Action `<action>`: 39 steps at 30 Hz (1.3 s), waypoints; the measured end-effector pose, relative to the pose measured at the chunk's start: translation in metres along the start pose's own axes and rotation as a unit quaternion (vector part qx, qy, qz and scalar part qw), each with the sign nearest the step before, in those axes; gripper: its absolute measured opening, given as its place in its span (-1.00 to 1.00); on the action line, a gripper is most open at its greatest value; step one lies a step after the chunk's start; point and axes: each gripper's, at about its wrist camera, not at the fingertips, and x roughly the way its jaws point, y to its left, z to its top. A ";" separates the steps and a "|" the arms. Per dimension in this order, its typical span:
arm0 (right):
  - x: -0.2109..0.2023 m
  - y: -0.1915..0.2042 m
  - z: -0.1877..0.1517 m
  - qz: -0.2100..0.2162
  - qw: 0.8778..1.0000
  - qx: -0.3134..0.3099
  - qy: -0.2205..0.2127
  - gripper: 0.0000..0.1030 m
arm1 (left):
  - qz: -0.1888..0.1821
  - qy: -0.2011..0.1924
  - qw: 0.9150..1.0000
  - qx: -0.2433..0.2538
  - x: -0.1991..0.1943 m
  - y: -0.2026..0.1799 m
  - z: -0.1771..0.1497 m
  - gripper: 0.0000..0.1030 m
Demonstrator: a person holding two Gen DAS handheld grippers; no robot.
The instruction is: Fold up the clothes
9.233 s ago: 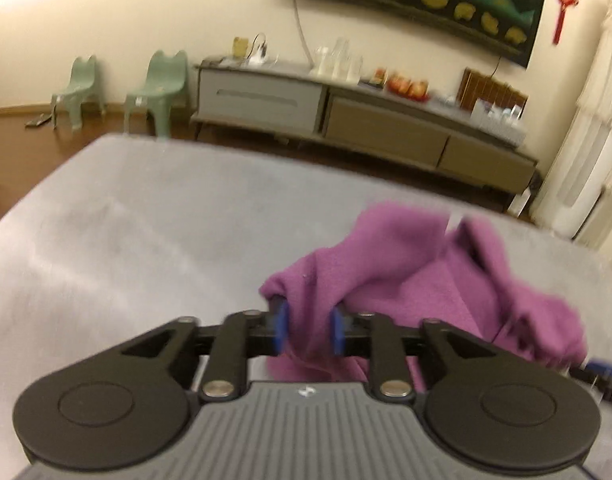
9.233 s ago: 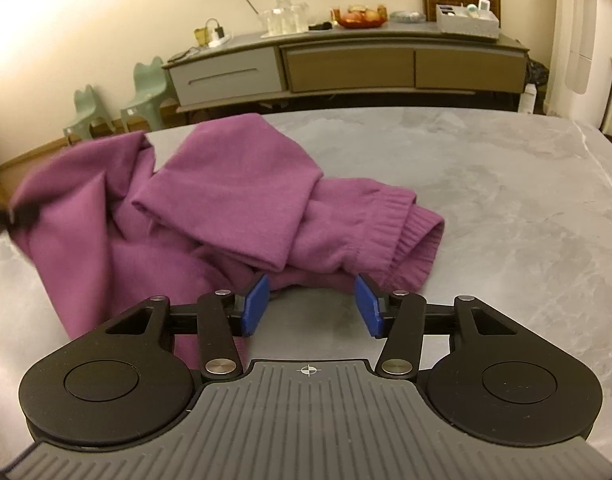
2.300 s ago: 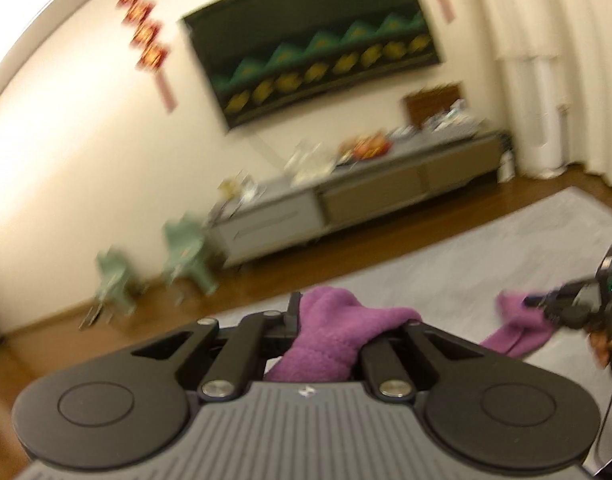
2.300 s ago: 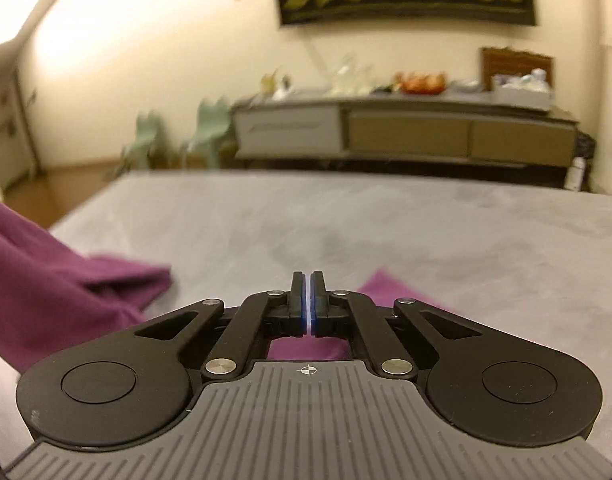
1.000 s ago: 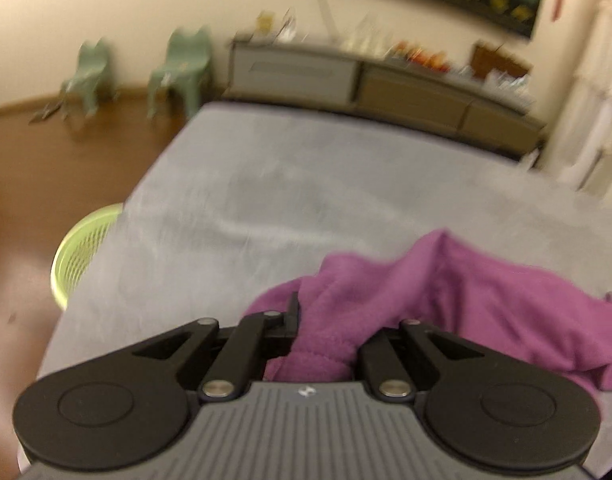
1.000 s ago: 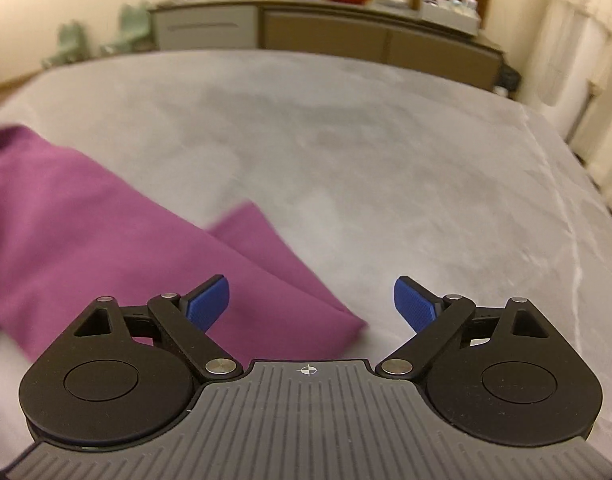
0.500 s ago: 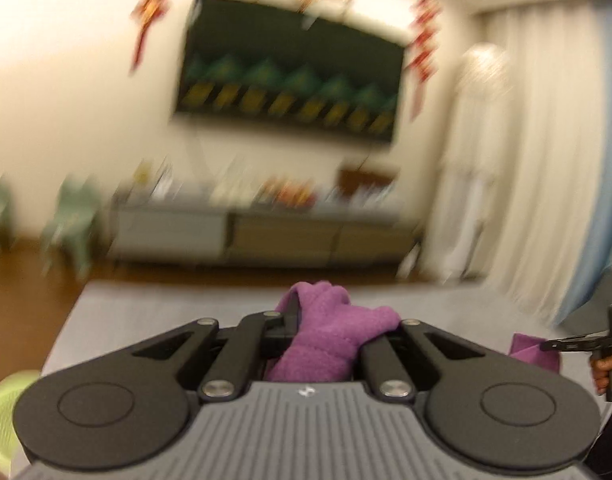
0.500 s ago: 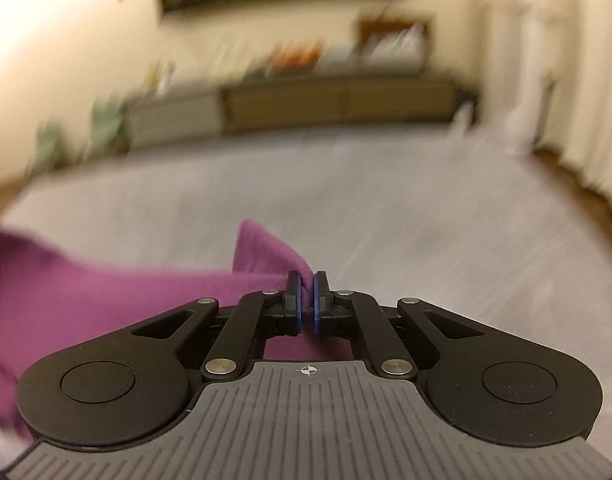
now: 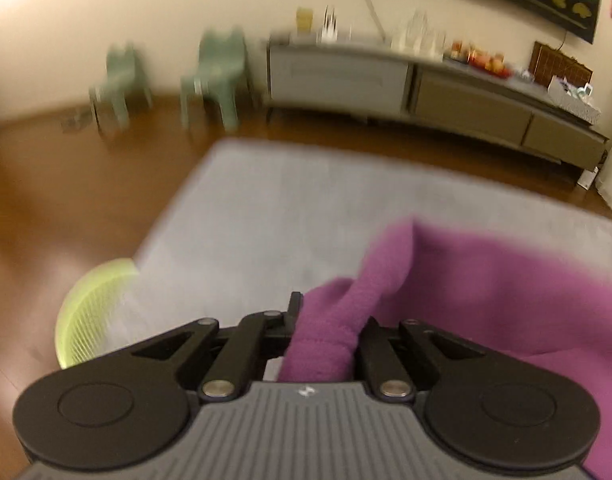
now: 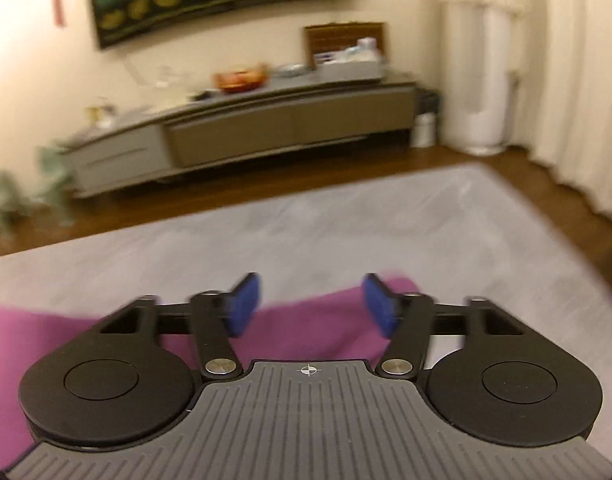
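Observation:
A purple knitted garment (image 9: 485, 292) lies spread on the grey table (image 9: 290, 216). My left gripper (image 9: 325, 328) is shut on a bunched fold of the garment near the table's left part, and the cloth hides its pads. In the right wrist view my right gripper (image 10: 311, 306) is open, its blue pads (image 10: 246, 304) hovering just above the garment's flat edge (image 10: 306, 332), which runs off to the left. Nothing is between the right jaws.
A yellow-green laundry basket (image 9: 94, 312) stands on the wooden floor beside the table's left edge. A long sideboard (image 10: 266, 128) and two small green chairs (image 9: 218, 76) stand by the far wall. White curtains (image 10: 565, 60) hang at the right.
My right gripper has opened and let go of the garment's corner, which now lies on the table. My left gripper has tilted back down toward the table, still holding the cloth.

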 end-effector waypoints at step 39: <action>-0.106 0.273 -0.208 0.269 0.911 -0.304 0.072 -0.02 | -0.035 -0.088 0.994 0.054 -0.067 -0.091 -0.098 -0.78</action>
